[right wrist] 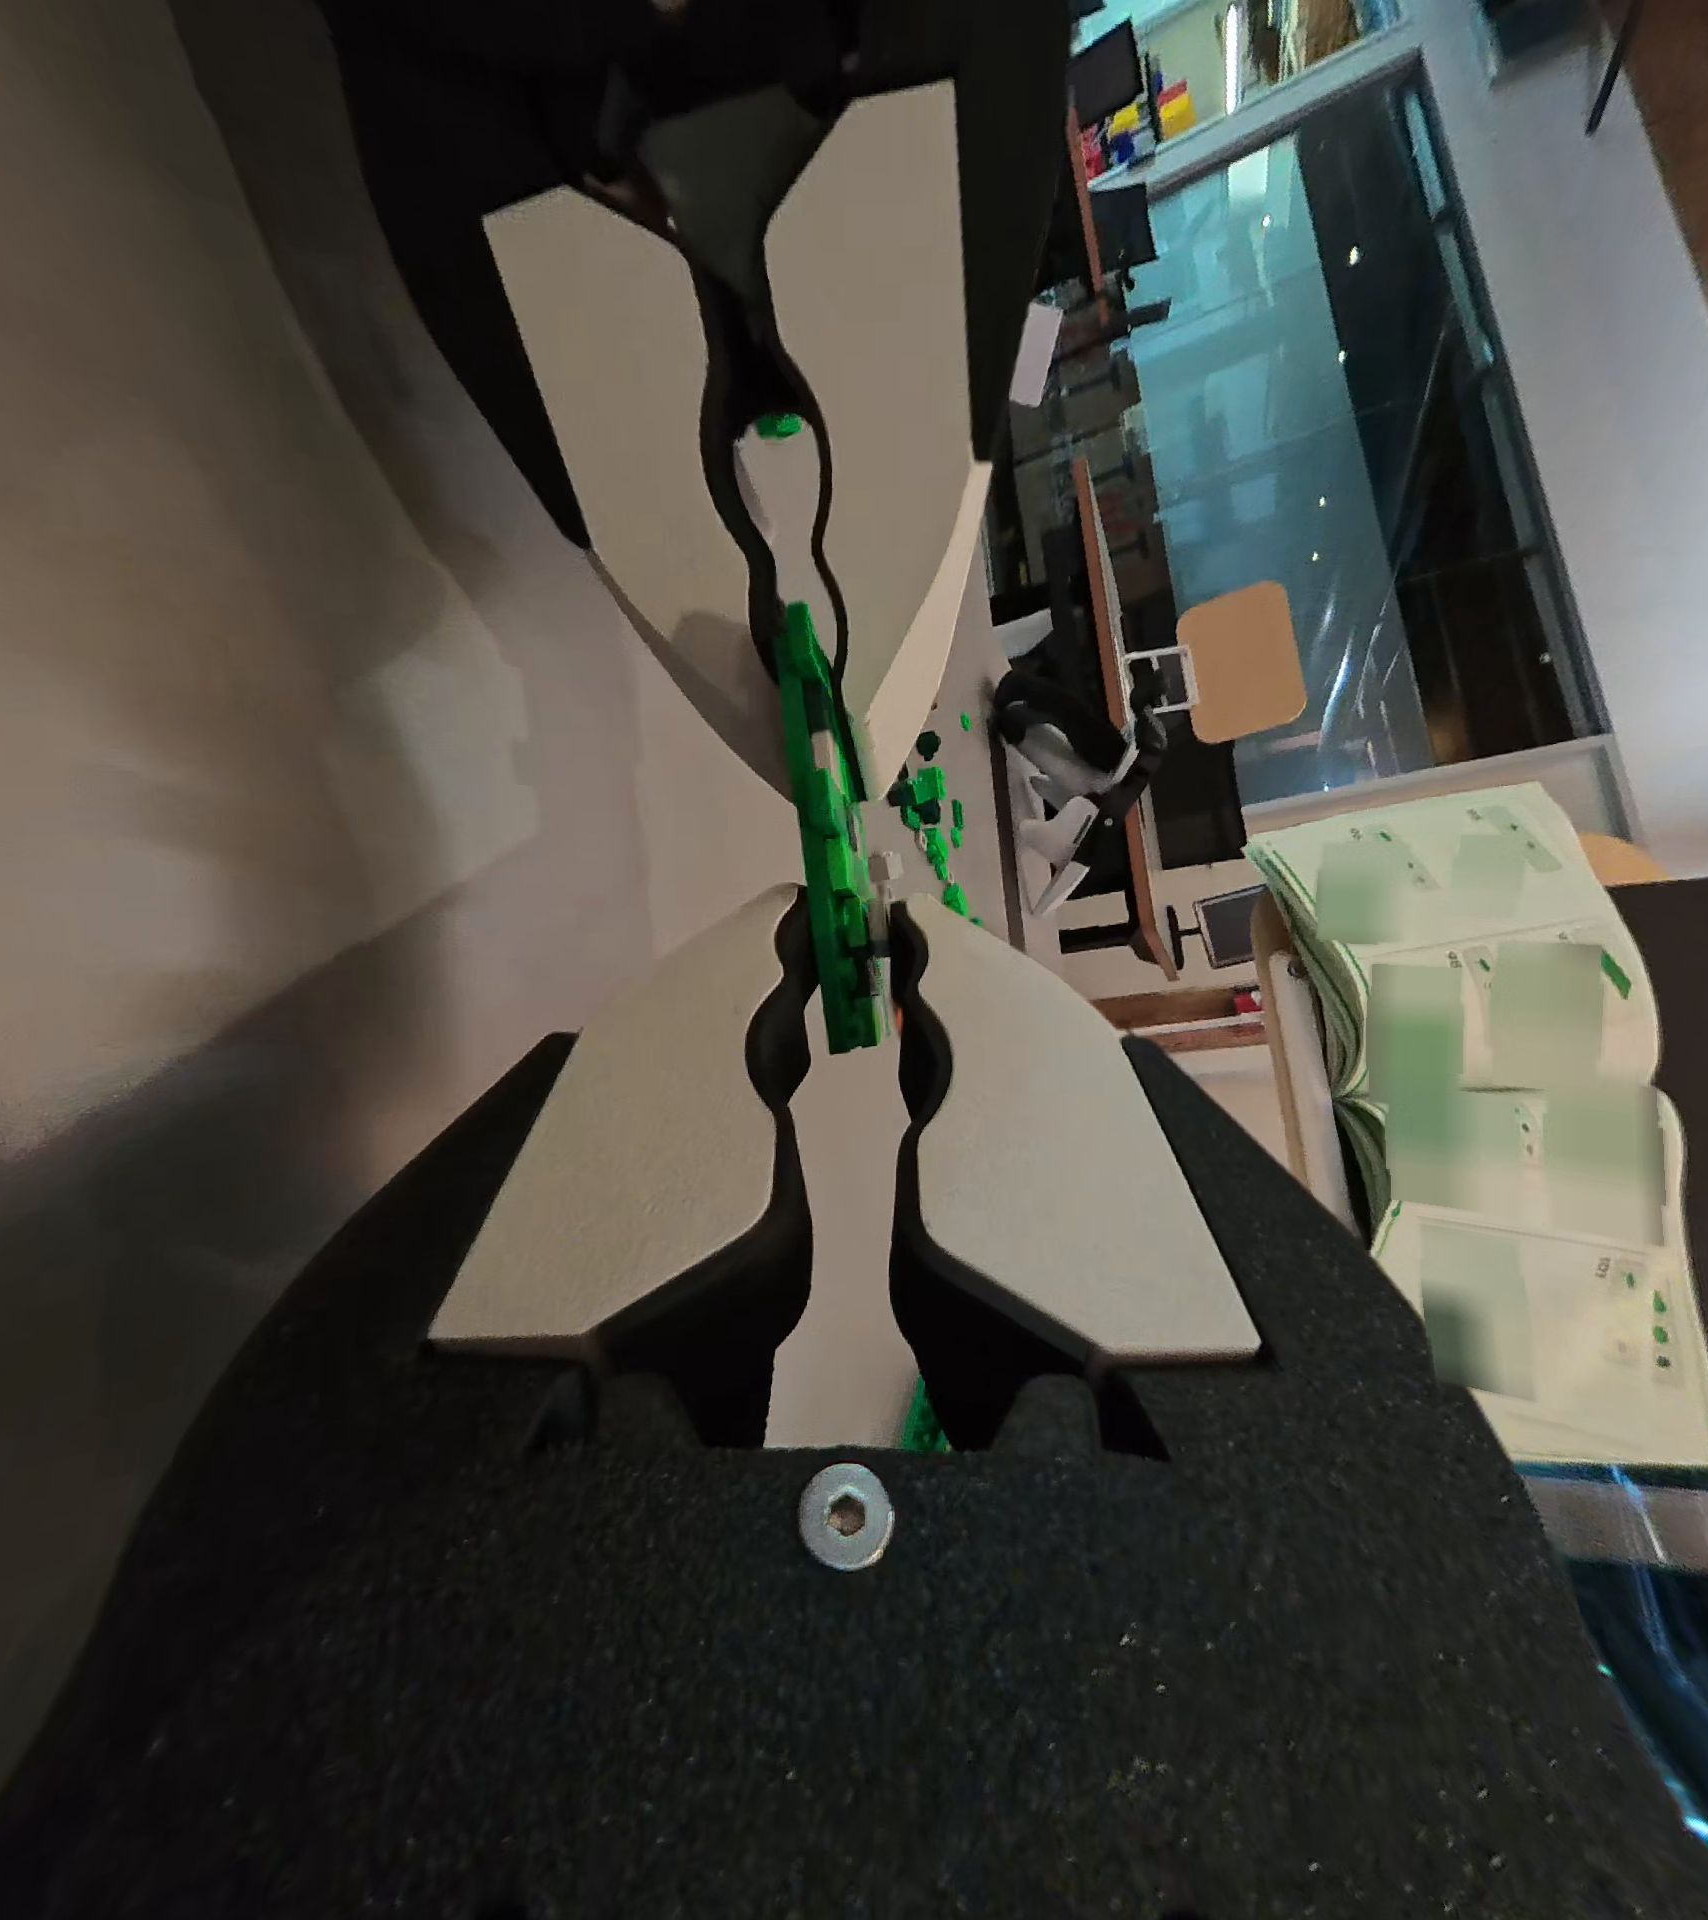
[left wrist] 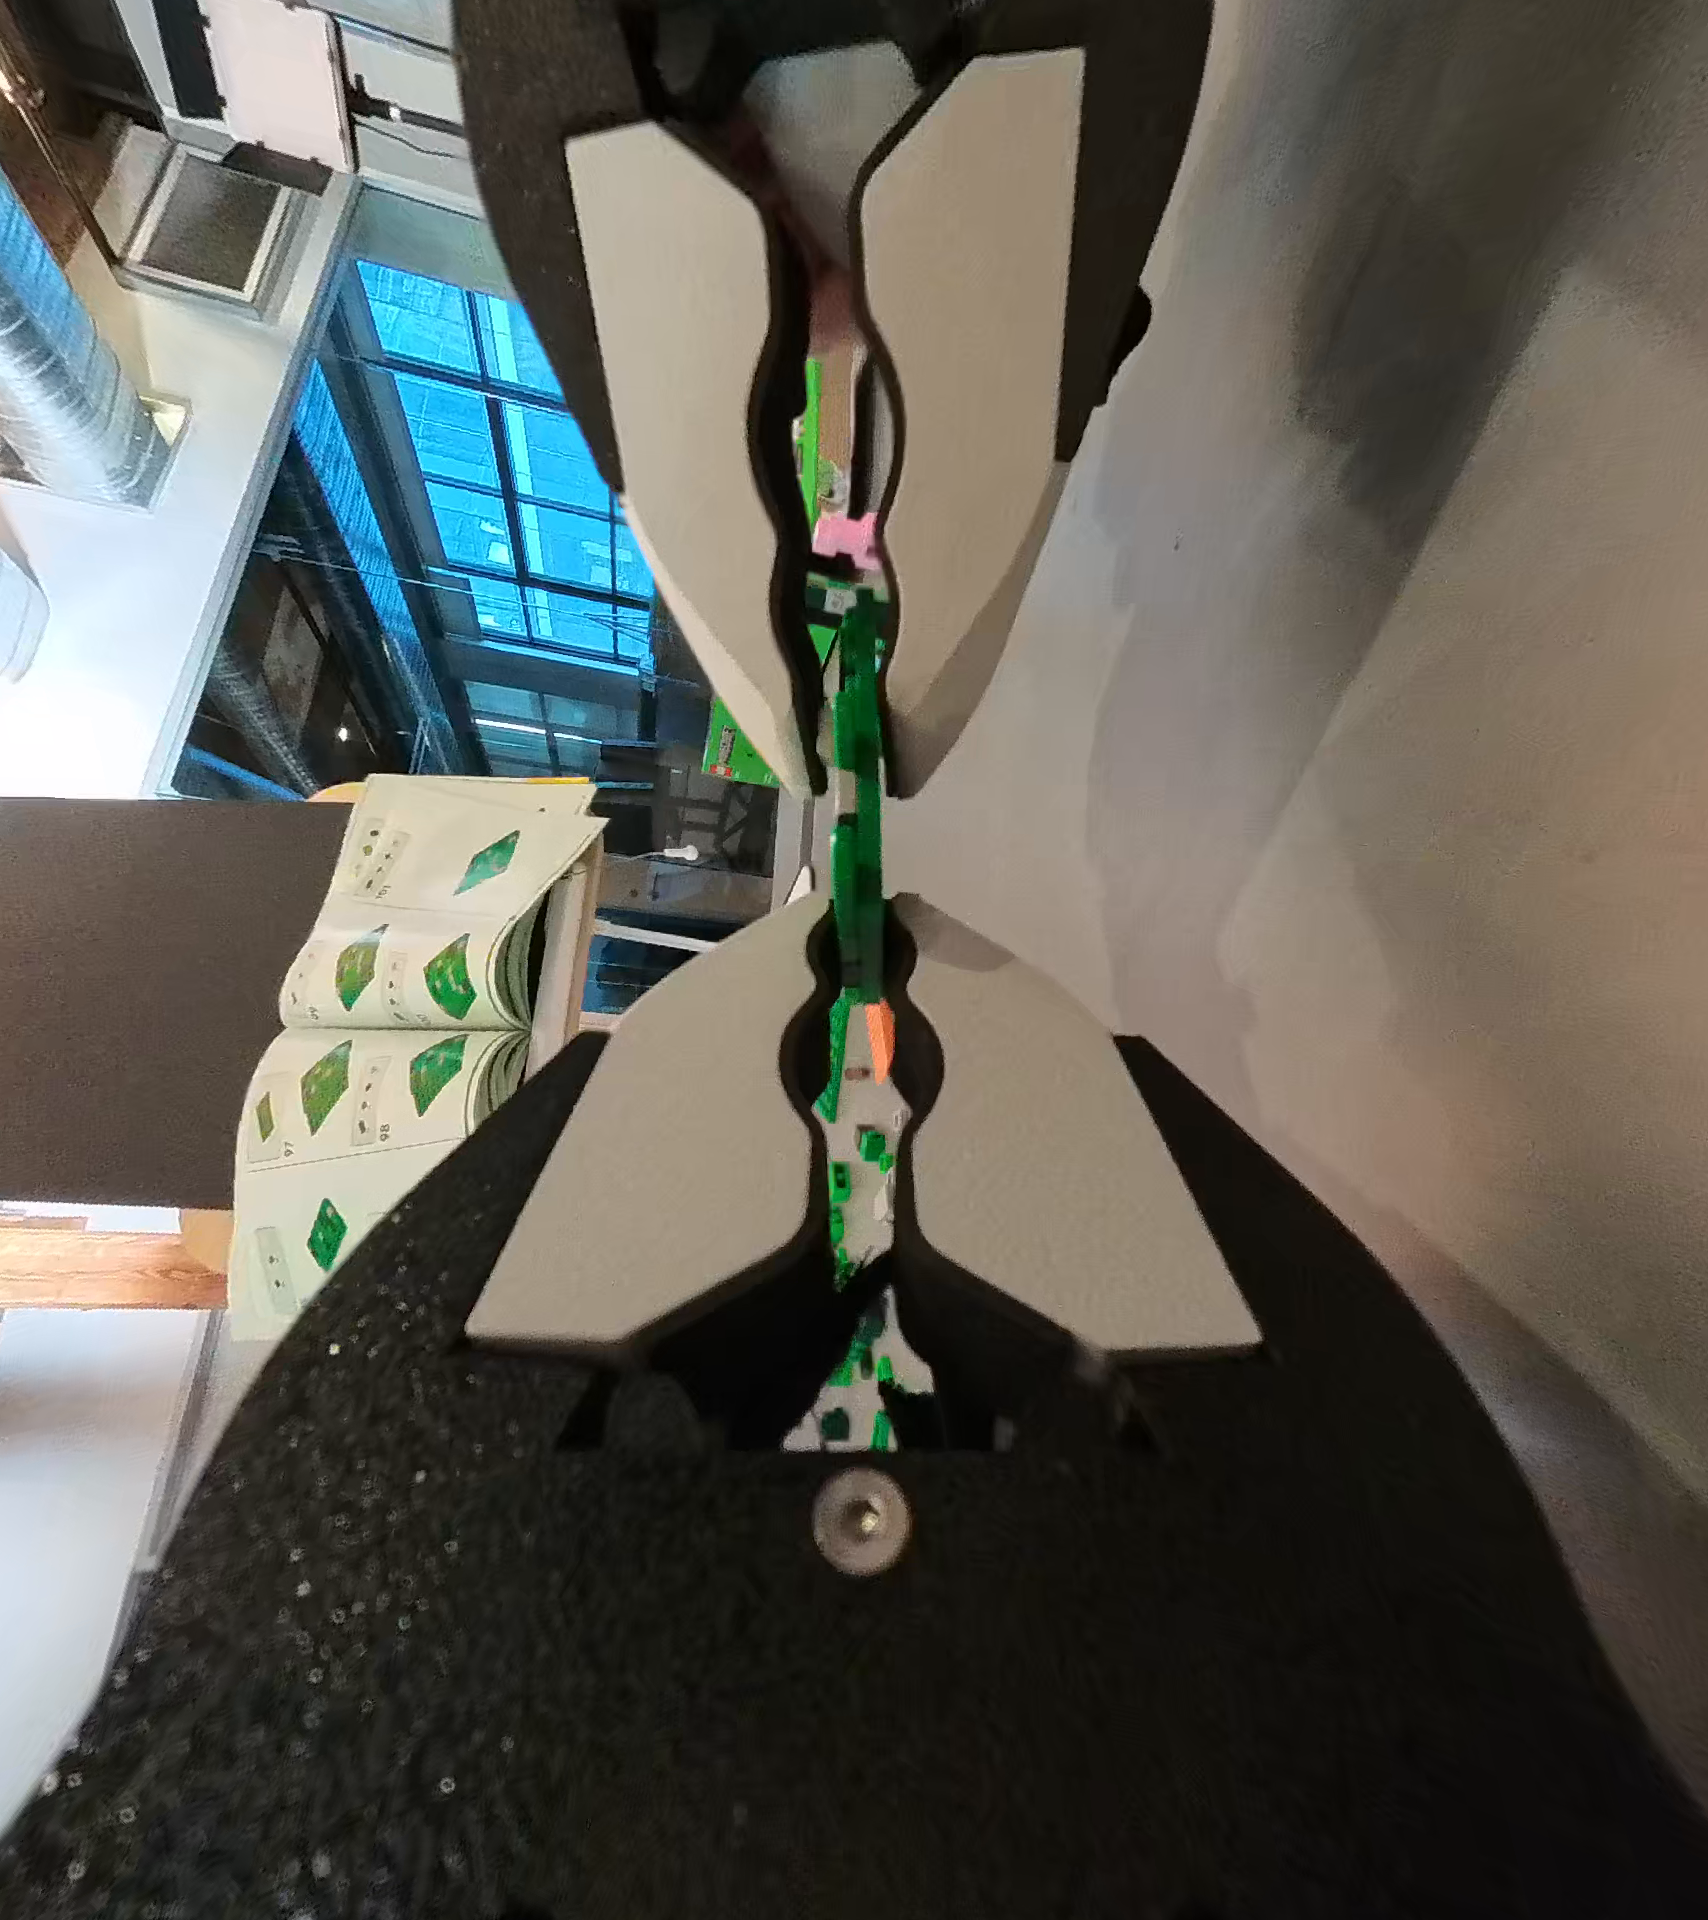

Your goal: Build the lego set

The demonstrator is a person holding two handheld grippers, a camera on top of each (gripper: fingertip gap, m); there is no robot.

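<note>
A flat green lego plate assembly [left wrist: 865, 727] is seen edge-on, held up between my two grippers, which face each other. My left gripper [left wrist: 860, 909] is shut on one end of it, where a small orange piece [left wrist: 879, 1029] sits. My right gripper [left wrist: 850, 790] grips the opposite end. In the right wrist view my right gripper [right wrist: 850, 909] clamps the green plate [right wrist: 814, 748], and my left gripper [right wrist: 834, 790] holds its far end. Grey-white pieces sit on the plate's face.
The white table [left wrist: 1349, 935] runs along one side. Loose green pieces [right wrist: 928, 795] and a pink piece [left wrist: 845, 540] lie on it. An open instruction booklet [right wrist: 1494, 1091] leans on a black stand [left wrist: 102, 997]. A black and white tool [right wrist: 1078, 769] lies beyond the loose pieces.
</note>
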